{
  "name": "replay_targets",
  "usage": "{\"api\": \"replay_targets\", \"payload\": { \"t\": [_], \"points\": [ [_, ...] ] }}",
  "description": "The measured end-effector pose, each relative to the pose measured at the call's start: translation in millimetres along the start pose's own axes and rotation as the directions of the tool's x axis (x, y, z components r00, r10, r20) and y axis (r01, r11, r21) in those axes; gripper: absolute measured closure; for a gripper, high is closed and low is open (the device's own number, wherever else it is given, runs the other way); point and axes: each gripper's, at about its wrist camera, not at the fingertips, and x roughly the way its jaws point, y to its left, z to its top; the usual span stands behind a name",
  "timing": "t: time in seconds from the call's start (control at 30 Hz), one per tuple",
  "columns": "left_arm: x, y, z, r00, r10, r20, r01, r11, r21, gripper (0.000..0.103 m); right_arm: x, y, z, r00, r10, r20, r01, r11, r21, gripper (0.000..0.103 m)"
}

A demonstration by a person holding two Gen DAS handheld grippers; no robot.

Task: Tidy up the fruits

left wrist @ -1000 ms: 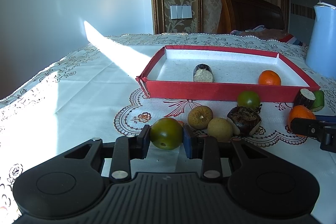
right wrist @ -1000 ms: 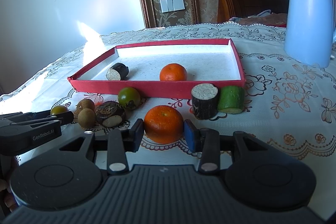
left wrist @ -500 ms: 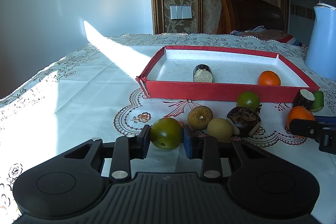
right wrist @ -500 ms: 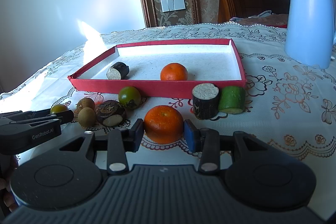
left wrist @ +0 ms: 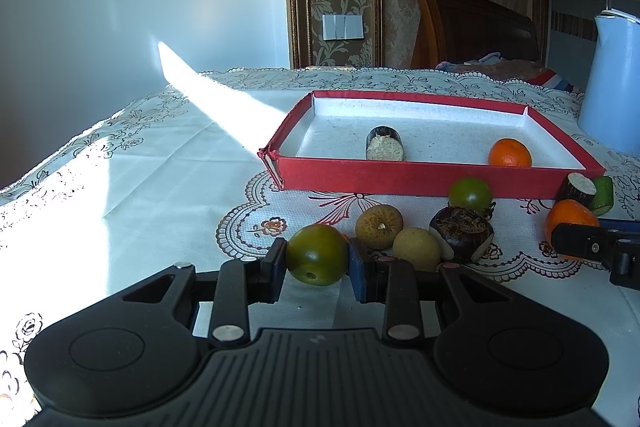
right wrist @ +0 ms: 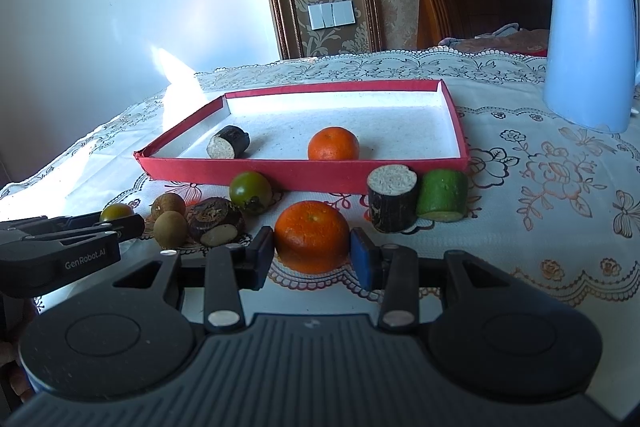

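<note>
My left gripper (left wrist: 317, 261) is shut on a green tomato (left wrist: 318, 254) low over the tablecloth. My right gripper (right wrist: 312, 251) is shut on an orange (right wrist: 312, 235) that rests on the cloth. Behind both stands a red tray (left wrist: 420, 175) with a white floor; it holds a dark cut cylinder (left wrist: 385, 143) and a second orange (left wrist: 509, 153). In front of the tray lie a second green tomato (right wrist: 250, 187), two brown round fruits (left wrist: 379, 226), a dark chestnut-like piece (left wrist: 461, 233), a dark cylinder (right wrist: 392, 197) and a green cylinder (right wrist: 442, 194).
A pale blue electric kettle (right wrist: 588, 39) stands on the cloth at the right, beyond the tray. A wooden headboard (left wrist: 472, 27) and patterned wall lie behind the table. A bright sun patch covers the cloth at the left (left wrist: 120, 187).
</note>
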Motion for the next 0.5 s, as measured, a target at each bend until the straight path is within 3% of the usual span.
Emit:
{"api": "replay_targets", "payload": {
  "t": [0.5],
  "points": [
    [-7.2, 12.5, 13.3, 0.998, -0.055, 0.040, 0.056, 0.998, -0.020, 0.072, -0.5, 5.5, 13.9, 0.999, 0.046, 0.020, -0.045, 0.998, -0.038, 0.064]
  ]
}}
